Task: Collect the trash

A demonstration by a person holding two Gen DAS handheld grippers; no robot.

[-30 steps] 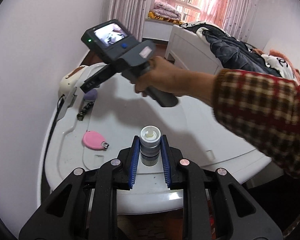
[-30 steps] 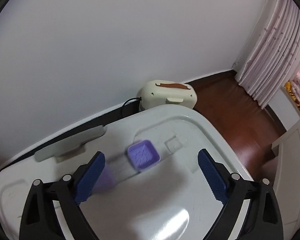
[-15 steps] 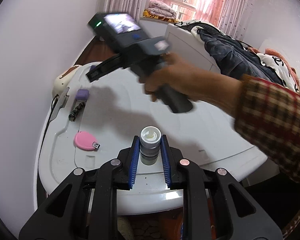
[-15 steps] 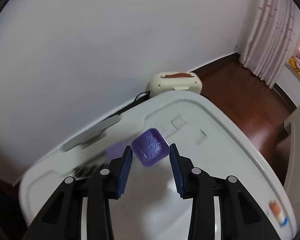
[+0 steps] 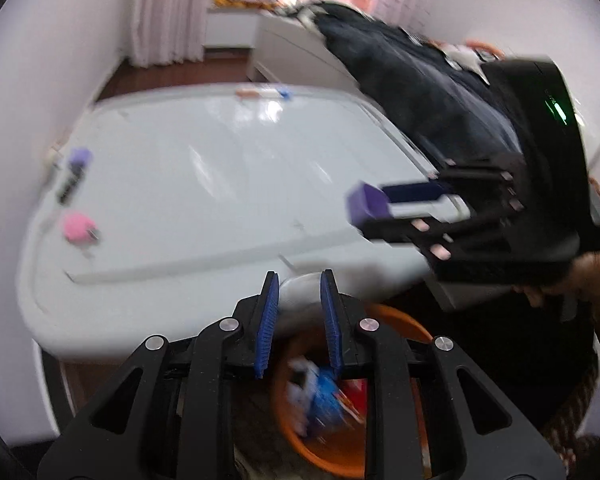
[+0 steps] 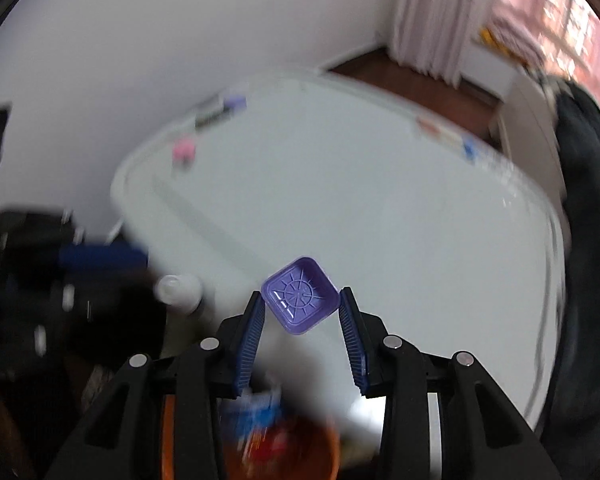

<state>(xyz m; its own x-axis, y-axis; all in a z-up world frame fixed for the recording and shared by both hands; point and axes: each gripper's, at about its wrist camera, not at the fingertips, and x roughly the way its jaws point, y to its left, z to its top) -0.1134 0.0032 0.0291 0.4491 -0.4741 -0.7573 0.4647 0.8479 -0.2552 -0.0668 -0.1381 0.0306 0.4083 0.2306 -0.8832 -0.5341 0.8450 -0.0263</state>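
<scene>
My right gripper (image 6: 301,308) is shut on a small purple square cup (image 6: 299,294) and holds it over the front edge of the white lid (image 6: 380,208); it also shows in the left wrist view (image 5: 367,203). An orange bin (image 5: 352,446) with wrappers sits on the floor below both grippers, also in the right wrist view (image 6: 324,456). My left gripper (image 5: 298,292) is over the bin, jaws narrow; the blur hides what is between them. In the right wrist view a white bottle (image 6: 179,289) shows at the left gripper's tips.
On the lid's far left lie a pink tag (image 5: 76,229), a dark strip (image 5: 71,184) and another purple cup (image 5: 79,157). A bed with dark clothes (image 5: 420,92) stands to the right. Curtains and a wooden floor lie beyond.
Both grippers swung back from the lid to above the orange bin. The right gripper closed on the purple cup and carried it along. The left gripper lifted the white bottle off the lid.
</scene>
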